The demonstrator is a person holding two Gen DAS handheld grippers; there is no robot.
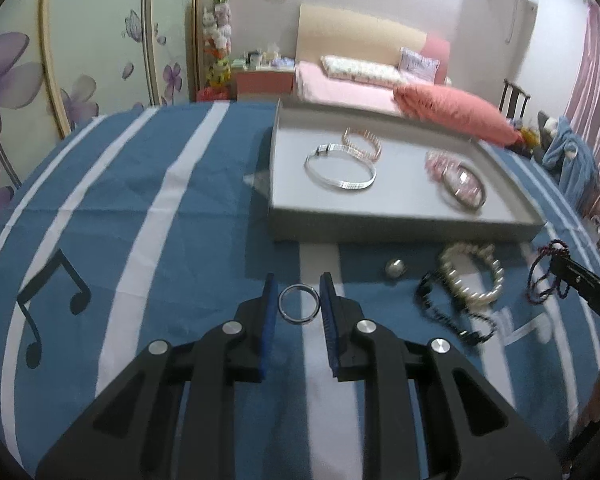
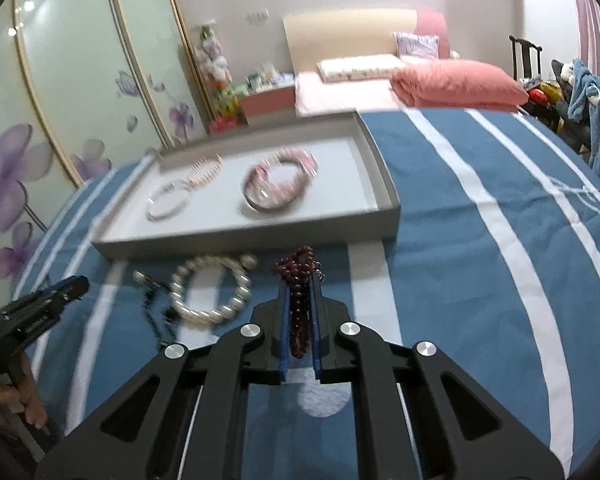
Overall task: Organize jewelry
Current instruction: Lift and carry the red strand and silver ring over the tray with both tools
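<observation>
- Left wrist view: the left hand-held gripper sits low at centre frame, its blue pads spread to either side of a small metal ring lying on the striped blue cloth. A grey tray at upper right holds a silver bangle; a pearl bracelet lies in front of it.
- Right wrist view: the right hand-held gripper, bottom centre, pinches a dark red bead bracelet between near-closed pads, just in front of the tray.

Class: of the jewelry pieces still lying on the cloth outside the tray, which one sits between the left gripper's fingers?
The small plain silver metal ring, lying between the open left gripper; the white pearl bracelet and black beaded strand lie off to its right.
</observation>
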